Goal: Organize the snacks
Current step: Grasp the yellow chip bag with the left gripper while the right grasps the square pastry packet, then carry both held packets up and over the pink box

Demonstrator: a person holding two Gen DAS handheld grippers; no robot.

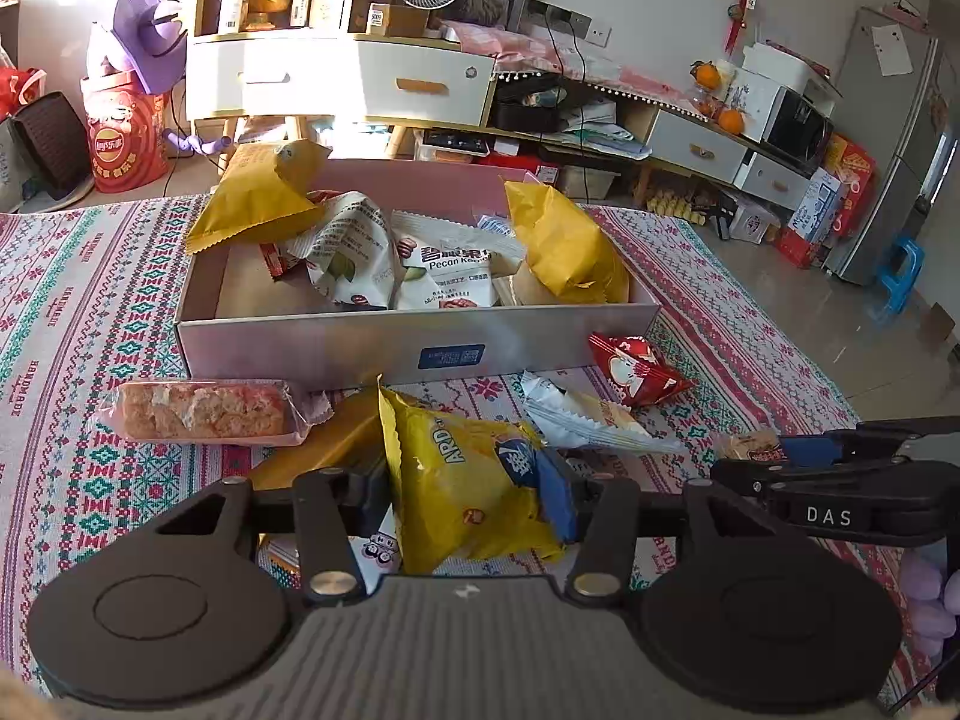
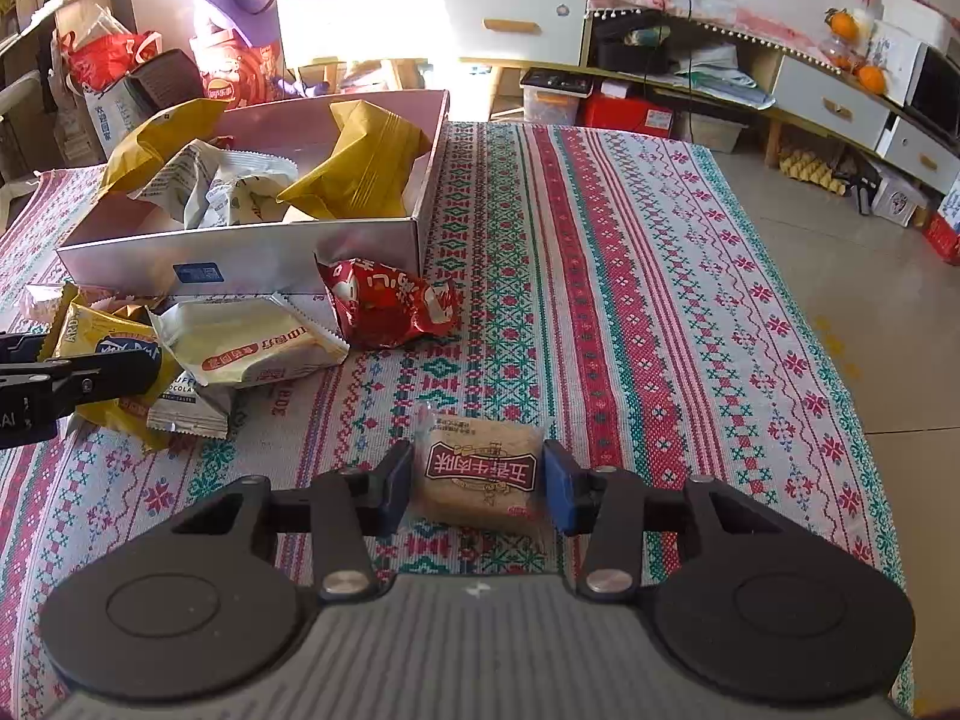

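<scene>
A white cardboard box (image 1: 336,343) on the patterned tablecloth holds several snack packets, among them two yellow bags (image 1: 564,243). My left gripper (image 1: 465,498) is shut on a yellow snack bag (image 1: 462,480) just in front of the box. My right gripper (image 2: 477,483) is open, its blue pads (image 2: 561,489) on either side of a small brown biscuit packet (image 2: 480,480) that lies on the cloth. It also shows in the left wrist view (image 1: 750,447). The box (image 2: 252,252) stands to the right gripper's far left.
Loose on the cloth in front of the box: a pink cake bar (image 1: 204,411), a white wafer packet (image 2: 258,348), a red packet (image 2: 384,306) and a small chocolate packet (image 2: 186,408). The table's right edge (image 2: 840,372) drops to the floor. Cabinets stand behind.
</scene>
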